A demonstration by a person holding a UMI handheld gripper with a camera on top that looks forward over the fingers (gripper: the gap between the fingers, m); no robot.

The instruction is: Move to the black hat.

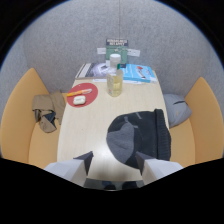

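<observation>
Two pale fingers of the claw stand apart and released, with bare tabletop showing in the gap between them. The black hat, a knitted beanie with a ribbed cuff, lies flat on the tabletop just ahead of the fingers and slightly toward the right one, whose tip overlaps its near edge in the view; whether they touch I cannot tell. Nothing is gripped.

Beyond the hat, near the middle of the tabletop, a clear bottle with a white cap stands upright, holding pale yellowish liquid. To its left lies a red round mat with a small white case resting on it. Farther back, a blue booklet lies to the right of the bottle and a grey one to the left, with a small sign upright against the grey wall.

Orange bench seats flank the tabletop: a crumpled beige garment lies on the left one, and a grey cushion on the right.
</observation>
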